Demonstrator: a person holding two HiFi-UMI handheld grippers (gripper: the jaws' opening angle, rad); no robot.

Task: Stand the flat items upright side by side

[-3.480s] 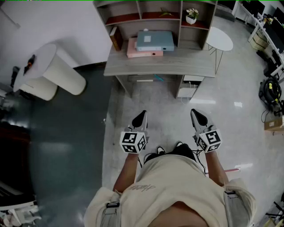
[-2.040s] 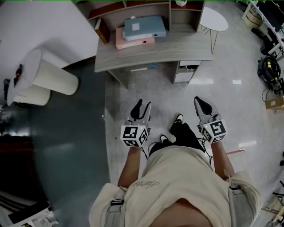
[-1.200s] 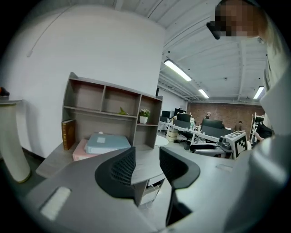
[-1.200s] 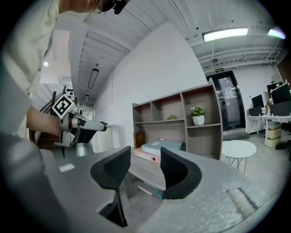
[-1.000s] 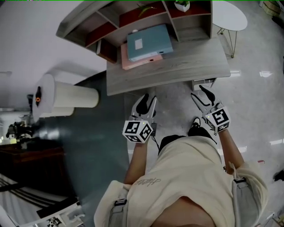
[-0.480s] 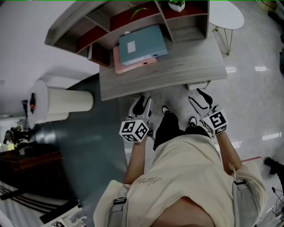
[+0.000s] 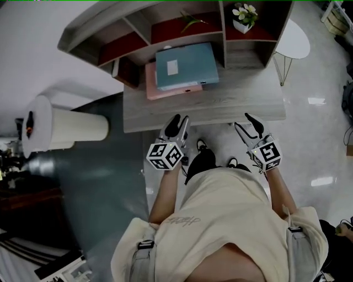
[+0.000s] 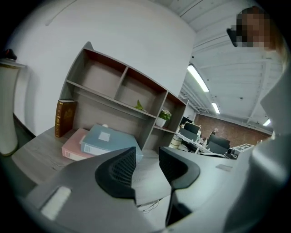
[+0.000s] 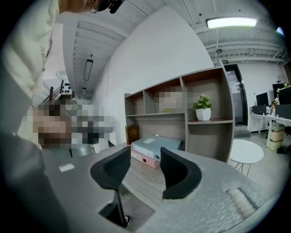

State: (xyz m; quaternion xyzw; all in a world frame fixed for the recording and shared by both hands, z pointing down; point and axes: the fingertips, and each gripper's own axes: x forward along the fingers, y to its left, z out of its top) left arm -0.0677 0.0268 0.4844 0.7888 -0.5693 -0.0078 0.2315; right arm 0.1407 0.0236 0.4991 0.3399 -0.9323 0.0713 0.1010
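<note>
- Left claw (image 7: 178,121) and right claw (image 7: 242,122) both have their jaws apart with nothing between them. They hover over the near edge of the worktop (image 7: 226,104), short of the folders.
- The blue folder (image 7: 185,65) lies flat on top of the pink folder (image 7: 165,91). The stack is at the back left of the worktop, against the foot of the shelf unit (image 7: 223,33).
- A brown book (image 8: 65,117) stands upright just left of the stack.
- The worktop is pale grey wood grain. The shelf unit's compartments are reddish inside, and the right-hand one holds a potted plant (image 7: 243,16).
- A round white side table (image 7: 296,41) on thin legs stands to the right of the worktop.
- A white cylinder (image 7: 69,125) stands to the left, near the white wall.
- The floor (image 7: 322,137) is glossy and pale on the right and dark grey on the left.
- The left claw's view shows office desks with monitors and ceiling strip lights farther off.
</note>
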